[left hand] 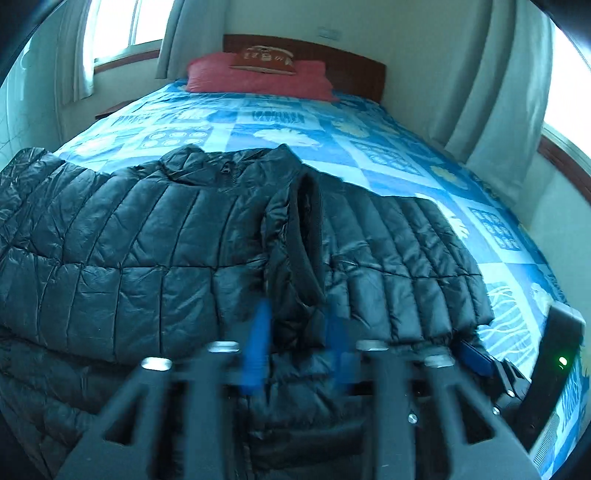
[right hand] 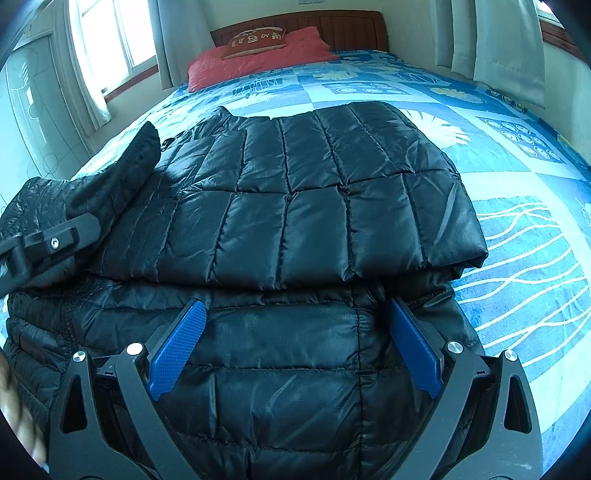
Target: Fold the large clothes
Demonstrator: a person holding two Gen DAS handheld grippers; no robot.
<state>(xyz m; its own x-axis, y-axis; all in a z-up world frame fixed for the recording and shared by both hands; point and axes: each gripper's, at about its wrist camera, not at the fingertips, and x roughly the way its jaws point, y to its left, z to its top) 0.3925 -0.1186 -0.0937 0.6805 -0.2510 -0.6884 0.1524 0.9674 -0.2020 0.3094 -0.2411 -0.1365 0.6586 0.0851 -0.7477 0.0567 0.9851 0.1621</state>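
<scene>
A: Jacket sits on the blue patterned bedspread, one side folded over, well short of the red pillow.

B: Right gripper gapes wide over the near hem, gripping nothing, likely ready to lift it.

A: Left gripper?

B: Blurred; fingers parted over a sleeve cuff, grip unclear. Curtained windows flank the bed.

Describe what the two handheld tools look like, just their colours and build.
Both tools share one design. The right tool has two flat blue textured finger pads on dark grey, angular arms with cut-out slots and round silver bolt heads. The left tool looks the same, though motion-blurred. In the left view, the right tool's body shows a small green light. No cables or sleeves are visible.
</scene>
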